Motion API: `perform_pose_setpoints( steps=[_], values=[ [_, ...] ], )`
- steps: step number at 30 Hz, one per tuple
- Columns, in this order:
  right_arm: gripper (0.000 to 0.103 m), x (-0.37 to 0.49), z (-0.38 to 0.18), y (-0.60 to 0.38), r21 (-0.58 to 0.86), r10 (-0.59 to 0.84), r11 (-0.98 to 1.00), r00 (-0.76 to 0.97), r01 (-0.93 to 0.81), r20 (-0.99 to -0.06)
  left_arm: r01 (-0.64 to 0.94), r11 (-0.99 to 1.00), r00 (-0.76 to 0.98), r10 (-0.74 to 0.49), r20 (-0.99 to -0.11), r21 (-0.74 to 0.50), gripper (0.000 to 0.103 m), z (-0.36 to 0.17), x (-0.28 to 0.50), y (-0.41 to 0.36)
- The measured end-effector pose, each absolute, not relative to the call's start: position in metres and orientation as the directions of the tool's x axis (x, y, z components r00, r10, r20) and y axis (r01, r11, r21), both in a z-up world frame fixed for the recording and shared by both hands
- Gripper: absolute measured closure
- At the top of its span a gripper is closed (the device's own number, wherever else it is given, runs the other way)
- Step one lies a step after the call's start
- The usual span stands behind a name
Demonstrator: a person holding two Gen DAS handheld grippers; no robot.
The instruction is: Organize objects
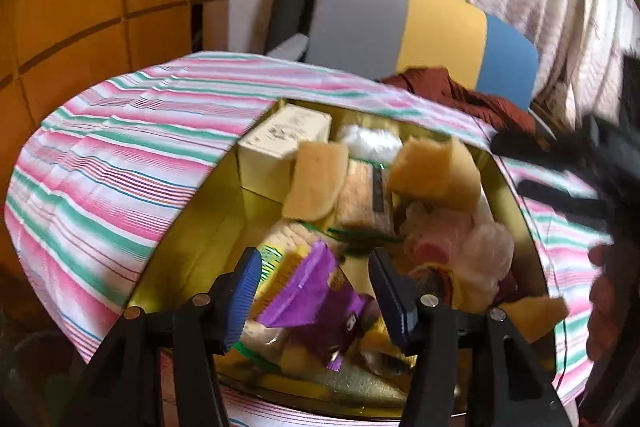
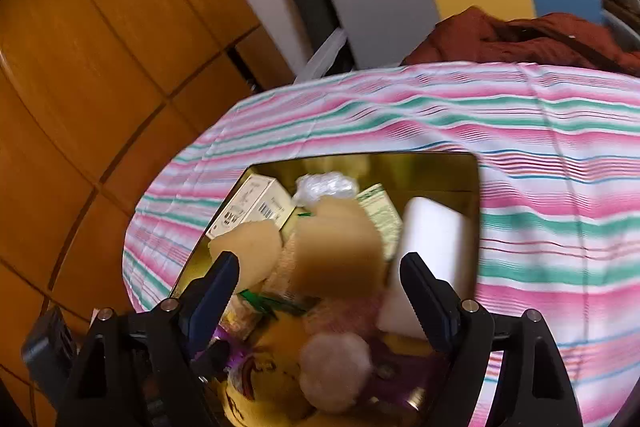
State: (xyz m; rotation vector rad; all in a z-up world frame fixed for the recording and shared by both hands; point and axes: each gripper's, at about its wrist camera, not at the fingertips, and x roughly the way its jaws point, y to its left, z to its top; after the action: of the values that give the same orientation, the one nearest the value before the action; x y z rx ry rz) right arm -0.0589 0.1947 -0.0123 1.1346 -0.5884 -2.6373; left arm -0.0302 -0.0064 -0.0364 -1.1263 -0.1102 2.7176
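Your left gripper [image 1: 314, 291] hung with its jaws apart over the gold tin [image 1: 188, 227], a purple packet [image 1: 308, 291] lying below the gap, untouched by the pads. Your right gripper [image 2: 320, 291] stood wider open above the same tin [image 2: 440, 167], nothing pinched. The tin sat on the striped cloth [image 1: 120, 147], crammed with a cream box [image 1: 280, 139], two tan sponge pieces [image 1: 316, 179], a white block [image 2: 432, 251] and a fluffy pom-pom [image 2: 336, 367]. A rust-red garment [image 2: 520, 39] lay beyond the cloth.
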Motion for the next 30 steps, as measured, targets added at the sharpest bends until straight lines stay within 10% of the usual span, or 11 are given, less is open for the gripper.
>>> perform_pose_setpoints(
  steps=[23, 30],
  values=[
    [0.018, 0.029, -0.016, 0.193, -0.085, -0.001, -0.991, -0.654, 0.1, -0.757, -0.15, -0.953, -0.736, 0.286, -0.614, -0.264, 0.046, 0.0, 0.019, -0.019],
    [0.018, 0.021, -0.017, 0.175, -0.001, -0.094, -0.989, -0.628, 0.15, -0.773, -0.065, -0.973, -0.752, 0.193, -0.631, -0.221, 0.039, 0.008, 0.023, -0.028]
  ],
)
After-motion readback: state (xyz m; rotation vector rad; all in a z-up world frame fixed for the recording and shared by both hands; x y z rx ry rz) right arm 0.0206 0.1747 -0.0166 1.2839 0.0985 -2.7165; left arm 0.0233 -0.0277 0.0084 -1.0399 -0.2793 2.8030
